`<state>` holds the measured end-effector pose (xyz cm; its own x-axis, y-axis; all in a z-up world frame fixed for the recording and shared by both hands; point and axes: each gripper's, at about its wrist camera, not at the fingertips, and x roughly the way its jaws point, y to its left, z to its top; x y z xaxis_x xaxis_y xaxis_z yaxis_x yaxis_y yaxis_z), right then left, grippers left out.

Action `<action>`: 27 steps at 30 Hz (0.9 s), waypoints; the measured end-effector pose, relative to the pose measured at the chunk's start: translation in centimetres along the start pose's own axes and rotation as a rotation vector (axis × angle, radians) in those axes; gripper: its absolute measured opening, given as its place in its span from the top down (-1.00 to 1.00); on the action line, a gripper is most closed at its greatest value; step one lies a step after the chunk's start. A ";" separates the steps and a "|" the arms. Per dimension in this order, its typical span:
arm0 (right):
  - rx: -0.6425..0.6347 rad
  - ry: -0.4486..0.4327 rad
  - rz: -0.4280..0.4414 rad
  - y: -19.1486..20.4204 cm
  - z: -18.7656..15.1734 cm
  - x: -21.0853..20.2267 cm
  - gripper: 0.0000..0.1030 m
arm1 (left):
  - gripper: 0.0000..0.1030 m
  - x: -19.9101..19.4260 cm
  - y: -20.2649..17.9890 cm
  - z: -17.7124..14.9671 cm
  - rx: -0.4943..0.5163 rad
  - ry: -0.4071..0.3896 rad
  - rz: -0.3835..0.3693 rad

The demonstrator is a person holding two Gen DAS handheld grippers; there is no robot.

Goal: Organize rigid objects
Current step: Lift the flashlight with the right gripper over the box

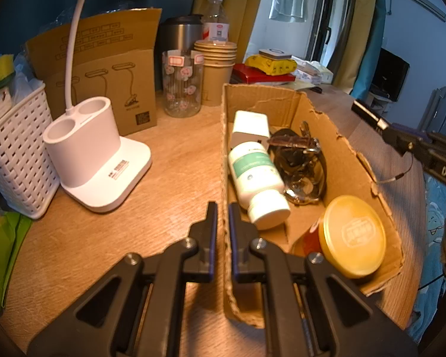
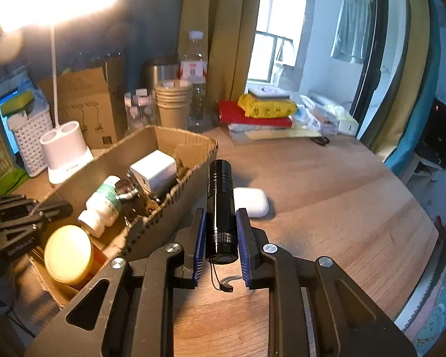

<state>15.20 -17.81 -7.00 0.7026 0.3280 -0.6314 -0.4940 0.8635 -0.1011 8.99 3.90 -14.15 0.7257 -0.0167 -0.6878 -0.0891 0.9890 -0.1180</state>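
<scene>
A torn cardboard box (image 1: 351, 154) (image 2: 175, 139) lies on the wooden desk. It holds a white pill bottle (image 1: 257, 178) (image 2: 99, 208), a white charger (image 1: 249, 126) (image 2: 153, 169), a wristwatch (image 1: 300, 163) and a yellow-lidded jar (image 1: 352, 235) (image 2: 67, 253). My left gripper (image 1: 223, 208) is shut on the box's left wall. My right gripper (image 2: 221, 217) is shut on a black flashlight (image 2: 220, 208), held above the desk just right of the box; it shows in the left wrist view (image 1: 371, 116) too. A white earbud case (image 2: 251, 200) lies on the desk beyond the flashlight.
A white desk lamp base (image 1: 95, 160) (image 2: 65, 151), a white basket (image 1: 17, 148), a lamp carton (image 1: 104, 74), a glass jar (image 1: 181, 83), paper cups (image 1: 215, 68) and a bottle (image 1: 215, 20) line the back. Books and packets (image 2: 264, 110) are stacked at back right.
</scene>
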 end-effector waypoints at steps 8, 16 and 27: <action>-0.013 -0.040 0.010 0.9 1.4 -0.9 0.58 | 0.86 0.0 0.0 0.0 0.000 0.000 0.001; -0.031 -0.075 0.023 1.9 2.6 -1.8 0.58 | 0.86 0.0 0.0 0.0 0.001 -0.001 0.001; -0.063 -0.128 0.046 3.1 4.9 -2.9 0.58 | 0.86 0.0 -0.1 -0.1 0.000 -0.001 0.001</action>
<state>14.14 -14.23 -1.70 0.7363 0.4162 -0.5335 -0.5555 0.8220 -0.1253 8.91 3.81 -14.18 0.7261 -0.0157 -0.6874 -0.0895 0.9891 -0.1171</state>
